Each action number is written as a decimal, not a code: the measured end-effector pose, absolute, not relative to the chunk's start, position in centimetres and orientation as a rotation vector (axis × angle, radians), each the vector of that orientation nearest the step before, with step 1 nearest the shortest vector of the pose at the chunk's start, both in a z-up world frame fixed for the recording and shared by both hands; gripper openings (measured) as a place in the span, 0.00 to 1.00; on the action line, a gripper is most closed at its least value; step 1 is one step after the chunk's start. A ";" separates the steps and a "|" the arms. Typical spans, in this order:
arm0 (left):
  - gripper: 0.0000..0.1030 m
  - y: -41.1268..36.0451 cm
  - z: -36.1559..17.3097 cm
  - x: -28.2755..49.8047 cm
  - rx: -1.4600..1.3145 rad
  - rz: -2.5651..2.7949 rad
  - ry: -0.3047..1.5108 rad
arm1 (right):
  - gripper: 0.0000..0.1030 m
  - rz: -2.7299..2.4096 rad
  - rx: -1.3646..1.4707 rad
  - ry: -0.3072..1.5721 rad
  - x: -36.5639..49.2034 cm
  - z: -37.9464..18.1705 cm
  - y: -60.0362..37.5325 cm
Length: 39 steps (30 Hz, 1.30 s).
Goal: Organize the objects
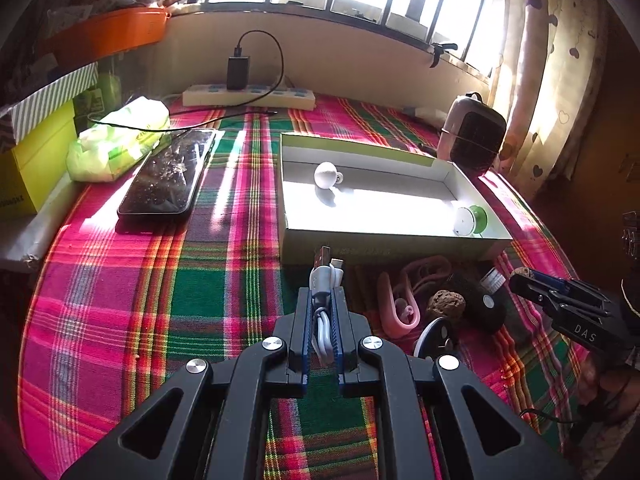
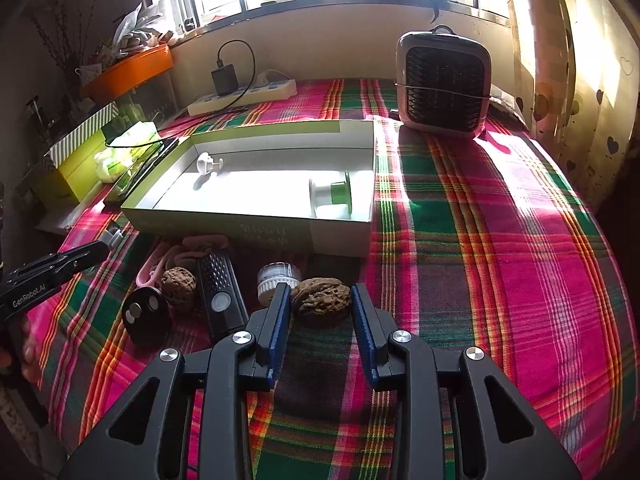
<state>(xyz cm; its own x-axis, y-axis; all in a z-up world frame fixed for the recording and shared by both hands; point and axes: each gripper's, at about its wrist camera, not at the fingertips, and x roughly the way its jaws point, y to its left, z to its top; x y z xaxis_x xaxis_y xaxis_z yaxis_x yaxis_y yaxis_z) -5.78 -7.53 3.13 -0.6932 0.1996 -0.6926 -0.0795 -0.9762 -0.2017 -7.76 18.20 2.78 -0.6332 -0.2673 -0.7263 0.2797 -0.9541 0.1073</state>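
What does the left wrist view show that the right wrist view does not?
Only the left wrist view: the left claw shut on a coiled white USB cable, and the whole phone. Only the right wrist view: the right claw closed on a walnut. Both: the open box holding a white knob and a green-and-white spool.

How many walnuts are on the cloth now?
2: one walnut between the right claw fingers, another walnut left of the black remote. More may be hidden.
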 end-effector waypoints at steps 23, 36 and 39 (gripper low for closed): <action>0.08 -6.1 4.5 -10.3 -1.110 2.727 -0.208 | 0.31 -2.567 1.063 0.089 -12.5 5.6 14.6; 0.08 -5.9 3.7 -13.6 -1.150 2.713 -0.221 | 0.31 -2.541 1.093 0.166 -16.5 5.1 12.2; 0.08 -5.9 3.5 -14.2 -1.155 2.711 -0.230 | 0.31 -2.535 1.105 0.182 -17.3 4.8 11.6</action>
